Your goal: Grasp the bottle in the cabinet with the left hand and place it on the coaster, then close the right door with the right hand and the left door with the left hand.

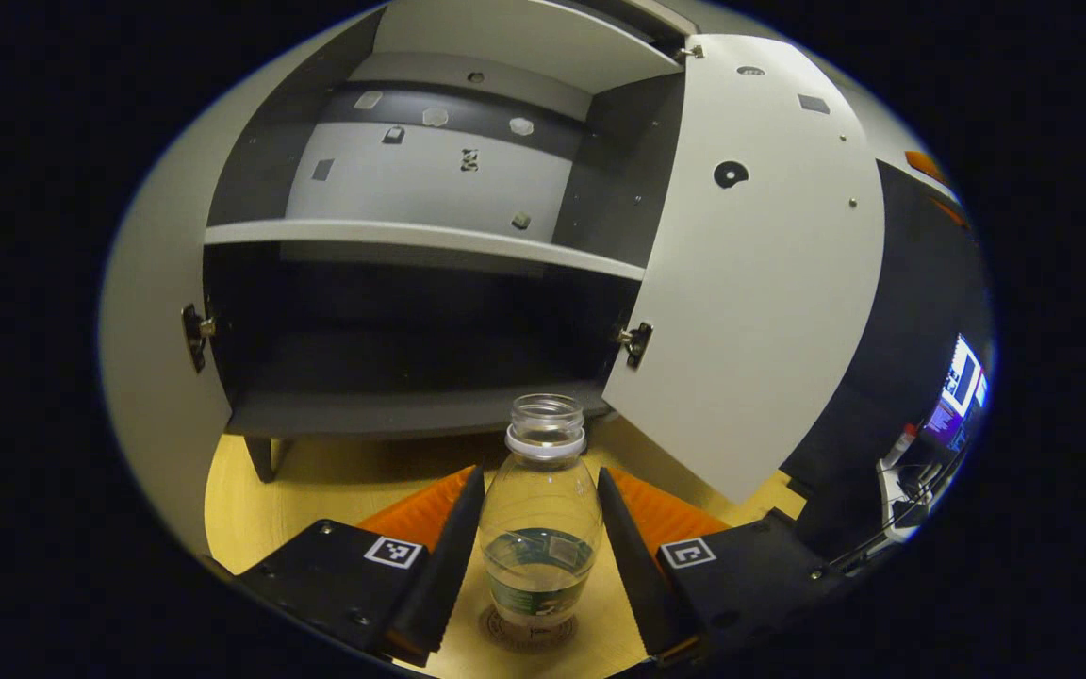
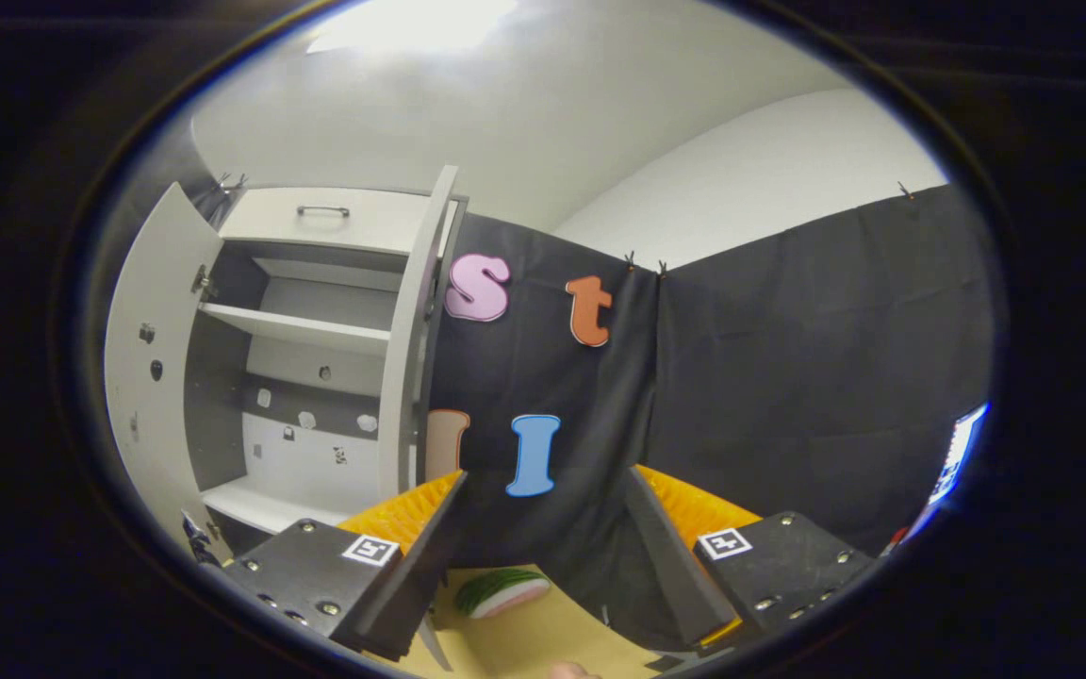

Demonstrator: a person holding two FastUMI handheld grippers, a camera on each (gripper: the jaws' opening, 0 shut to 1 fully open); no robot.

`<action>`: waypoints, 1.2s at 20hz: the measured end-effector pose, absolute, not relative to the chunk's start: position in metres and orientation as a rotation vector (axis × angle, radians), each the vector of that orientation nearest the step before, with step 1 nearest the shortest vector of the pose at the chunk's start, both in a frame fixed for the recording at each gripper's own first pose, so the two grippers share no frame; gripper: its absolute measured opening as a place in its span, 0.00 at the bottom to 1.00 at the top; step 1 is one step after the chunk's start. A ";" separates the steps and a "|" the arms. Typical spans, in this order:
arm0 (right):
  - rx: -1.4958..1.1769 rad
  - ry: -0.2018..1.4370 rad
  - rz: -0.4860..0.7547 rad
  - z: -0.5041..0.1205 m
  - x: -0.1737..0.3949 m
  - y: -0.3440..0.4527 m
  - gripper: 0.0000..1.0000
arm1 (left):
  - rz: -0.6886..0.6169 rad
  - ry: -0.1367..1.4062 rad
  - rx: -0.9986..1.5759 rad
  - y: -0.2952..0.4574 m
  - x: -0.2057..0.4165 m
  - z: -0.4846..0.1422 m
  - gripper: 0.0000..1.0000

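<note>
Black cloth wall (image 2: 788, 377) behind booth, white room wall (image 2: 741, 160) and ceiling above, yellow wooden surface (image 1: 317, 481) below, lit screen (image 1: 958, 387) at right edge.

A clear, glossy plastic bottle (image 1: 537, 528) with a white neck ring stands on a smooth, pale wood-look tabletop (image 1: 317, 481). The cabinet (image 1: 430, 236) behind shows matt white and dark grey panels, probably laminate, with small shiny metal hinges (image 1: 635, 341). Matt black cloth (image 2: 788, 377), faintly creased, hangs as the wall.
</note>
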State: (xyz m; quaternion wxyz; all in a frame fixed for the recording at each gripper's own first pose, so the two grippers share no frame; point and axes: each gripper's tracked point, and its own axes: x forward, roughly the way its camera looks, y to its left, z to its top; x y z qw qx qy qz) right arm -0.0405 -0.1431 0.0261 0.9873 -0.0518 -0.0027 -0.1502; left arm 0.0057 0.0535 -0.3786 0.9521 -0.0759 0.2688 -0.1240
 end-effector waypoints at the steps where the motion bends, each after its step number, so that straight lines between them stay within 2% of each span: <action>1: -0.108 -0.006 -0.307 0.027 -0.041 -0.145 0.99 | -0.250 0.559 -0.156 0.054 0.004 -0.385 0.77; 2: -0.112 -0.005 -0.311 0.027 -0.041 -0.146 0.99 | -0.248 0.564 -0.155 0.054 0.002 -0.390 0.80; 8: -0.136 0.004 -0.310 0.027 -0.039 -0.146 1.00 | -0.246 0.583 -0.154 0.050 -0.008 -0.416 0.77; 10: -0.141 0.008 -0.305 0.026 -0.037 -0.144 0.96 | -0.241 0.537 -0.148 0.050 -0.008 -0.412 0.78; 11: -0.140 0.011 -0.301 0.025 -0.037 -0.143 0.99 | -0.236 0.549 -0.138 0.050 -0.011 -0.415 0.77; 13: -0.140 0.014 -0.296 0.024 -0.033 -0.141 0.96 | -0.235 0.539 -0.146 0.048 -0.011 -0.413 0.78; 24: -0.126 0.018 -0.270 0.016 -0.024 -0.135 0.96 | -0.263 0.601 -0.116 0.044 -0.044 -0.409 0.79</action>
